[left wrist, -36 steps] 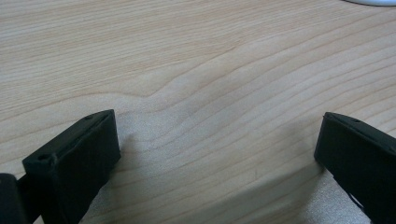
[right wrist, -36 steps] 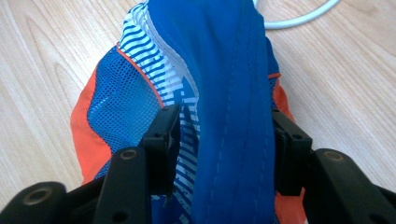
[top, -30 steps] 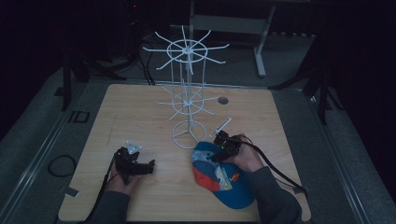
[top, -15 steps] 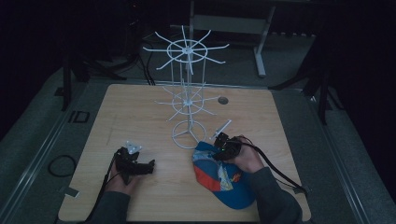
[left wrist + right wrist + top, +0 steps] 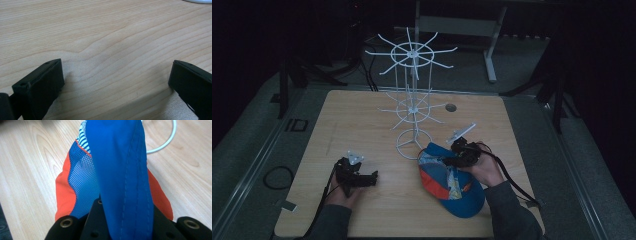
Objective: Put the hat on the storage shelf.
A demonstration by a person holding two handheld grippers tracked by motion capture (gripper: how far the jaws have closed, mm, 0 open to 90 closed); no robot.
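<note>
Wood: pale grain tabletop [image 5: 362,125], pretty dim in the high view, way clearer up close in both gripper views.
Cap: blue, orange and striped cap [image 5: 452,182], lying on the table around 5 o'clock from the rack's base, crown end nearest the base ring.
Cap up close: blue fabric band with stitching running straight up the middle of the right gripper view, mesh panel and orange panel beside it [image 5: 120,170].
Right gripper: right gripper [image 5: 458,156] held in the right hand [image 5: 484,170], sitting on the cap's far edge, jaws pressed together on a fold of the blue fabric.
Left gripper: left gripper [image 5: 362,179] at about 8 o'clock from the rack, low over bare wood, well apart from the cap.
Left jaws: spread wide, just wood grain between them in the left gripper view.
Rack: white wire rack [image 5: 412,100], upright, two tiers of spokes, round base ring on the table.
Hole: small dark grommet [image 5: 451,107] at 2 o'clock from the base.
</note>
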